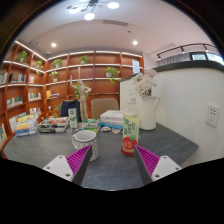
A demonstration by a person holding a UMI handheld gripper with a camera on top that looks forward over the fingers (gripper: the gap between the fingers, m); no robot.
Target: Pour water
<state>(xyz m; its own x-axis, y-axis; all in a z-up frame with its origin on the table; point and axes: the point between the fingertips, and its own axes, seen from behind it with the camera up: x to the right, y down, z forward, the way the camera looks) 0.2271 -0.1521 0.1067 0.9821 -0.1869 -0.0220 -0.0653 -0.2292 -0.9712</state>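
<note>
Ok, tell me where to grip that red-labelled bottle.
Take the bottle around its straight middle, at the red label, coming in level from the front. It stands upright on the table, just ahead of the open gripper and slightly toward the right finger, so shift right first.

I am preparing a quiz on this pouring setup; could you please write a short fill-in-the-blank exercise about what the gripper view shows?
1. The tongs are ____, holding nothing.
2. The bottle beyond the right pad has a ____ label.
3. The bottle stands ____ on the grey table.
4. The white bowl sits beyond the ____ pad.

Missing words: open; red; upright; left
</note>
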